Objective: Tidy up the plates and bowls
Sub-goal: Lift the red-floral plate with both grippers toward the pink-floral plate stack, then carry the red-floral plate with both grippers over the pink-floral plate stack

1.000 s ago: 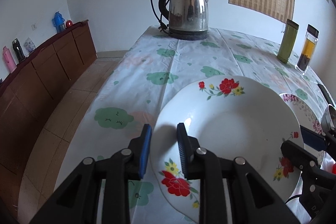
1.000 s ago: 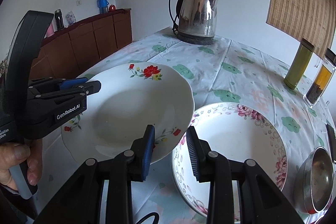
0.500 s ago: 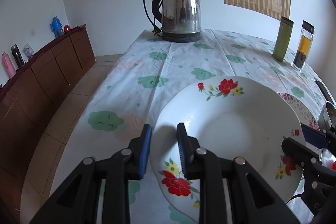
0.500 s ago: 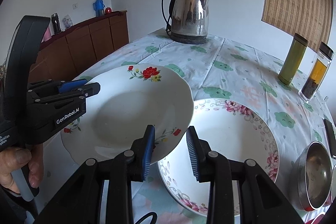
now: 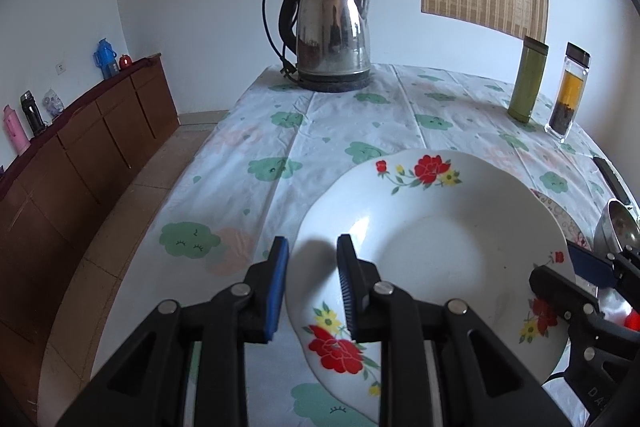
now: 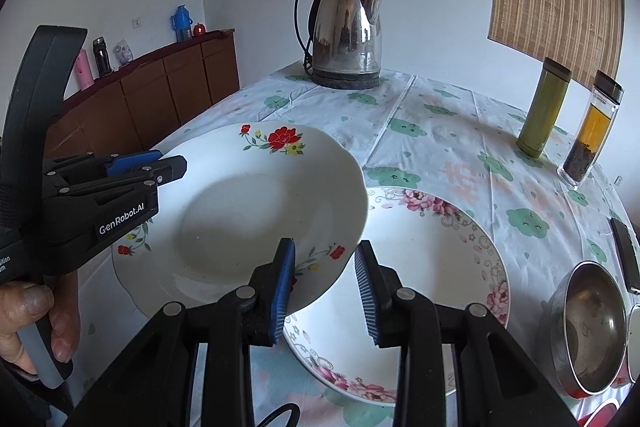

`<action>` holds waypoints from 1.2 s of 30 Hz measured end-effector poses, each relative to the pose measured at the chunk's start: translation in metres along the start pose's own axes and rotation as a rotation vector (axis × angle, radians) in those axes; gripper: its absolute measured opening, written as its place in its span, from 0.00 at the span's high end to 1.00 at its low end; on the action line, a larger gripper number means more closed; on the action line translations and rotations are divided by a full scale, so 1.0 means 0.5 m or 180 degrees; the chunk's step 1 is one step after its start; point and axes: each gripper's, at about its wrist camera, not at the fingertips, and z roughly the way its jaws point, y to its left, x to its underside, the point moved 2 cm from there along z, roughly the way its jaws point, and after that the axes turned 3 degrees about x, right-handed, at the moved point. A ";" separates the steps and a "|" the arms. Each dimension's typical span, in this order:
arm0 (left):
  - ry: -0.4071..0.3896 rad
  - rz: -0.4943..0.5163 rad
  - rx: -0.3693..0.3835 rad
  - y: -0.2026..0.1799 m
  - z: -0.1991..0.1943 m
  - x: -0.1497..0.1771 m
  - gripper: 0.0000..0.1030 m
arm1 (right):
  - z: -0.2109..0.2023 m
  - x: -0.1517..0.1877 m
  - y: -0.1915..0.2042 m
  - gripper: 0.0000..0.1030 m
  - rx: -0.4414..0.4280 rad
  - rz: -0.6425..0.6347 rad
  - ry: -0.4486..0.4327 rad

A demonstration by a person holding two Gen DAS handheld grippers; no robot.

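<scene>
A white deep plate with red flowers (image 5: 432, 259) hangs tilted above the table, held from both sides. My left gripper (image 5: 312, 287) is shut on its left rim, and the right wrist view shows the same grip (image 6: 168, 167). My right gripper (image 6: 325, 287) is shut on the plate's (image 6: 248, 219) right rim, one blue pad above it and one below. A larger plate with pink flowers (image 6: 432, 267) lies flat on the tablecloth underneath, its left edge covered by the lifted plate. A steel bowl (image 6: 592, 327) sits to its right.
A steel kettle (image 6: 346, 35) stands at the table's far end. A green flask (image 6: 542, 107) and a tea bottle (image 6: 592, 131) stand at the far right, with a dark flat device (image 6: 624, 255) near the right edge. A brown sideboard (image 5: 80, 155) lines the left wall. A person's hand (image 6: 32, 323) holds the left gripper's handle.
Both grippers have carried the red-flowered plate a little up and back from the kettle. Both grips look the same as before.
</scene>
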 end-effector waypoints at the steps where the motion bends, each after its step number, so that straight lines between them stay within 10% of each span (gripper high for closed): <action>1: -0.0005 0.0009 0.0004 -0.005 -0.002 -0.001 0.78 | -0.002 0.000 -0.004 0.68 0.0009 0.0010 -0.0006; 36: -0.0087 0.0224 0.0188 -0.164 -0.020 -0.030 0.78 | -0.050 0.041 -0.142 0.68 0.0247 0.0379 -0.0092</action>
